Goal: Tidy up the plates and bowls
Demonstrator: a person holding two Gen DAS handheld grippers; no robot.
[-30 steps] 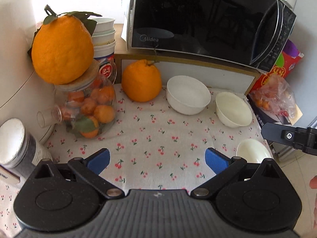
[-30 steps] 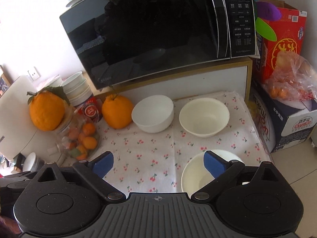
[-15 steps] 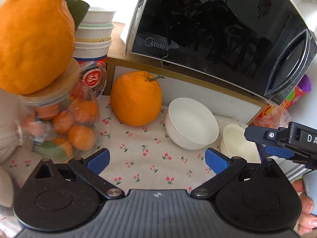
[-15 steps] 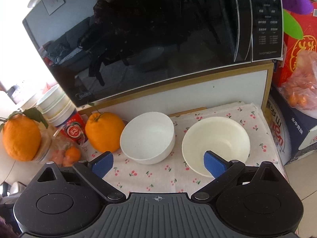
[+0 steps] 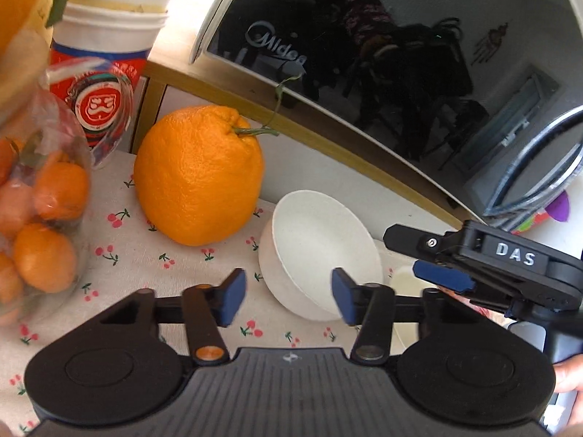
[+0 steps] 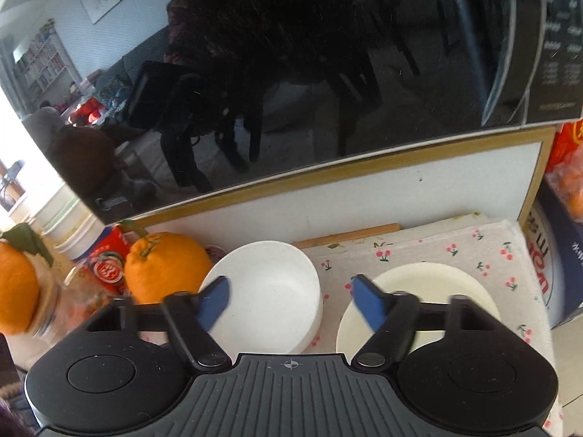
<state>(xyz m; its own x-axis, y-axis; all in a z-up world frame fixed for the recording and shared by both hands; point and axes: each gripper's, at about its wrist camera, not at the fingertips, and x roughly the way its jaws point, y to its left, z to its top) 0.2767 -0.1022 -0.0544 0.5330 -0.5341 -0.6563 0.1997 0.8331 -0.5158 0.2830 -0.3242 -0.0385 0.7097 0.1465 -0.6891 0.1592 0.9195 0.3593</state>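
Note:
A white bowl (image 5: pixel 320 247) stands on the cherry-print cloth below the microwave; it also shows in the right wrist view (image 6: pixel 269 291). A cream bowl (image 6: pixel 426 291) stands just right of it, only a sliver showing in the left wrist view (image 5: pixel 404 280). My left gripper (image 5: pixel 288 298) is open, its fingers straddling the white bowl's near left rim. My right gripper (image 6: pixel 291 302) is open, its left finger over the white bowl and its right finger over the cream bowl's left rim. The right gripper (image 5: pixel 444 273) also shows in the left wrist view.
A black microwave (image 6: pixel 291 73) sits on a white shelf just behind the bowls. A large orange (image 5: pixel 198 174) stands left of the white bowl. A jar of small oranges (image 5: pixel 36 211) and stacked cups (image 5: pixel 109 36) stand further left. A boxed carton (image 6: pixel 561 255) is right.
Both grippers have moved forward and down toward the two bowls. Both sets of fingers have narrowed from wide open to partly open.

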